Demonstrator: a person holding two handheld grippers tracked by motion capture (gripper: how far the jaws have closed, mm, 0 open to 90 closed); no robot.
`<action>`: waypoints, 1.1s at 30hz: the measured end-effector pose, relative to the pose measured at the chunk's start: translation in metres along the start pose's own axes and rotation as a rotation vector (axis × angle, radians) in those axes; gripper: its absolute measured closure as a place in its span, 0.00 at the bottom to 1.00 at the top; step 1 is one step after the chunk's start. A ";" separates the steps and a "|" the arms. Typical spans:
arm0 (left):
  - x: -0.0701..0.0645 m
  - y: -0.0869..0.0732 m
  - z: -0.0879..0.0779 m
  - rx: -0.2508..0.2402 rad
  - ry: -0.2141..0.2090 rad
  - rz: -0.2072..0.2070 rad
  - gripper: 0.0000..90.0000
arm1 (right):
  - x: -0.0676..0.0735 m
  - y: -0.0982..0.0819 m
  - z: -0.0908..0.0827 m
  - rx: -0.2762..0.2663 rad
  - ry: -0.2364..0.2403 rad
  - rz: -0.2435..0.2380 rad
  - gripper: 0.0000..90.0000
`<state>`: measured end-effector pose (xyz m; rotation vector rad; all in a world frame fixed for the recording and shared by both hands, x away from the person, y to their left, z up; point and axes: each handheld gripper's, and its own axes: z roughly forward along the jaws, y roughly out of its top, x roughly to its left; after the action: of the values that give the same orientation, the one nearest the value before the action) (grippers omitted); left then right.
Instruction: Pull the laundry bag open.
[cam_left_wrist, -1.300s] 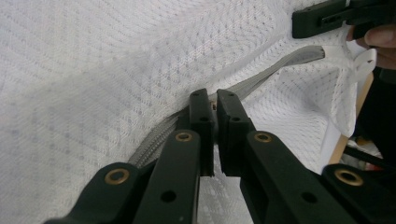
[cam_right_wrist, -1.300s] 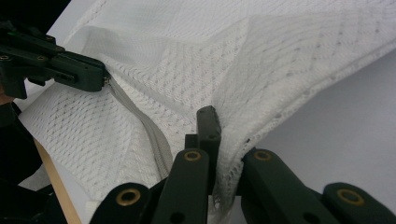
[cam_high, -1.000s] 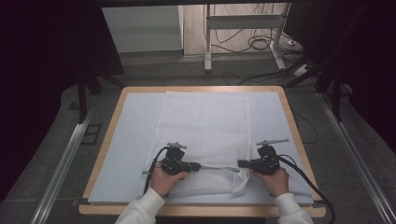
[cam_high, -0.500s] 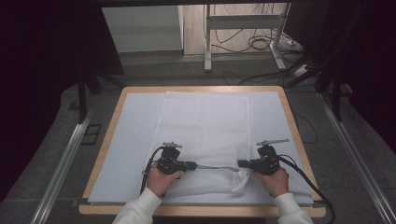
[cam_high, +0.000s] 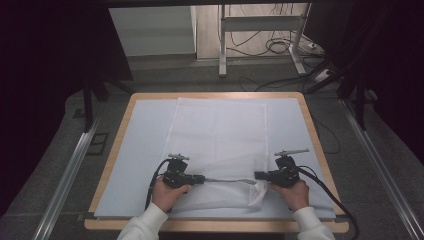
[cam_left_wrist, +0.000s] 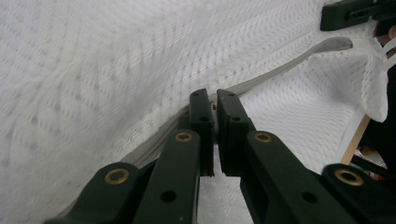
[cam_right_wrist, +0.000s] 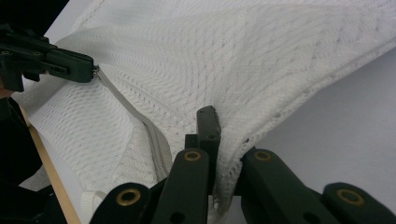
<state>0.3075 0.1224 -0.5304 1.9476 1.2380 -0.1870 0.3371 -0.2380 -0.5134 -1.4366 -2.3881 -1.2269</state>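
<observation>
A white mesh bag (cam_high: 220, 135) lies flat on the white mat (cam_high: 142, 150), with a grey zipper (cam_high: 227, 180) running across near its front edge. My left gripper (cam_high: 202, 178) points right and is shut on the zipper's slider; the left gripper view shows the jaws (cam_left_wrist: 215, 100) pinched on the zipper (cam_left_wrist: 280, 70). My right gripper (cam_high: 257, 175) points left, shut on the bag's mesh at the zipper's right end. In the right gripper view the mesh drapes over one jaw (cam_right_wrist: 217, 126), the zipper (cam_right_wrist: 126, 105) leads away to the left gripper (cam_right_wrist: 91, 70).
The mat covers a wooden-edged table (cam_high: 115, 145). Black cables trail from both grippers toward the front edge. Beyond the table are a metal stand (cam_high: 222, 45) and floor cables (cam_high: 280, 47). Rails run along both sides of the table.
My left gripper has slid a little to the left along the zipper line, so more grey zipper shows between the two grippers. The right gripper has stayed put.
</observation>
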 end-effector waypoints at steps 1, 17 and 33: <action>0.001 -0.001 -0.001 0.001 0.001 -0.001 0.96 | 0.000 0.000 0.000 0.001 -0.001 -0.001 0.98; 0.012 -0.008 -0.011 0.000 0.014 -0.027 0.96 | -0.002 0.000 -0.001 0.003 -0.007 -0.001 0.98; 0.022 -0.012 -0.025 -0.023 0.022 -0.048 0.96 | -0.002 0.000 -0.001 0.003 -0.008 -0.005 0.98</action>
<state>0.3025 0.1572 -0.5317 1.9064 1.2968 -0.1749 0.3378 -0.2396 -0.5137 -1.4380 -2.3994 -1.2211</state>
